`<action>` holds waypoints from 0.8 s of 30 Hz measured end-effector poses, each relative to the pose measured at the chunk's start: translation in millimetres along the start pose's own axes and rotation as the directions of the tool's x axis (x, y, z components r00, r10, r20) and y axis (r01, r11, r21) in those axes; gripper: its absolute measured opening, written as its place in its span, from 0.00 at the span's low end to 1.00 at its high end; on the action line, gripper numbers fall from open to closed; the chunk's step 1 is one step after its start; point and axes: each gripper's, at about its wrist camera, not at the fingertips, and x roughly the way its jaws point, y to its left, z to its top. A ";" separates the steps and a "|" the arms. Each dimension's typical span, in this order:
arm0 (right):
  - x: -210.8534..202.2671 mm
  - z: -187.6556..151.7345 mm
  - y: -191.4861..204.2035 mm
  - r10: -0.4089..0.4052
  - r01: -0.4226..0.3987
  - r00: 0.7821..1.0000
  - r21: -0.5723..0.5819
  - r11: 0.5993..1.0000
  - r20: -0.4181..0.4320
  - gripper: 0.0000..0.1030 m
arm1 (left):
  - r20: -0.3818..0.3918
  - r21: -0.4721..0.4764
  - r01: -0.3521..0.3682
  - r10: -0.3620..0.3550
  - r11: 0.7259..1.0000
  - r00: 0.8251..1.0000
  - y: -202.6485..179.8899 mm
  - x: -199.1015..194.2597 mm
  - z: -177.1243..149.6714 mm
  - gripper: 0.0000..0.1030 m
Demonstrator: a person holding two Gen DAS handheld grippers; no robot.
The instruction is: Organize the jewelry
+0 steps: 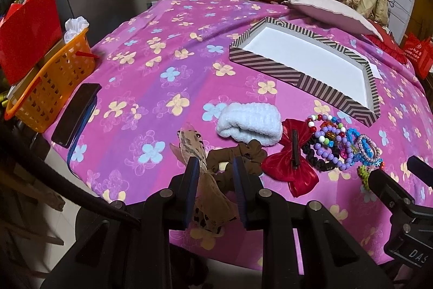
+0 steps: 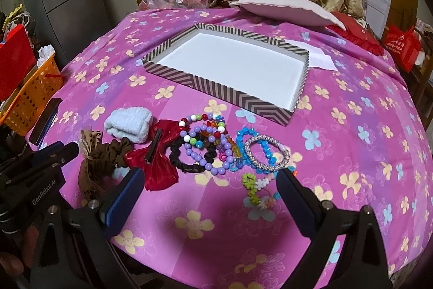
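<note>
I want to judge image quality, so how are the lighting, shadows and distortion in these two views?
Left wrist view: strong fisheye bulge, dark vignetted corners, sharp striped box. Right wrist view: same bulge, soft shadow on the pink cloth near the right gripper, no glare.

Right tongs (image 2: 209, 187) gape above pink flowered cloth (image 2: 338, 159), beaded bracelets (image 2: 213, 145) just ahead, striped empty box (image 2: 189, 79) beyond, red bow (image 2: 159, 153) left.

Home bedroom: floral bedsheet (image 2: 351, 104), pillow (image 2: 284, 10).
</note>
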 end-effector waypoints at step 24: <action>7.7 -2.0 2.5 0.007 -0.007 1.000 -0.011 1.000 -0.025 0.97 | -0.004 0.001 0.000 0.000 1.000 1.000 -1.9 2.3 -4.6 0.45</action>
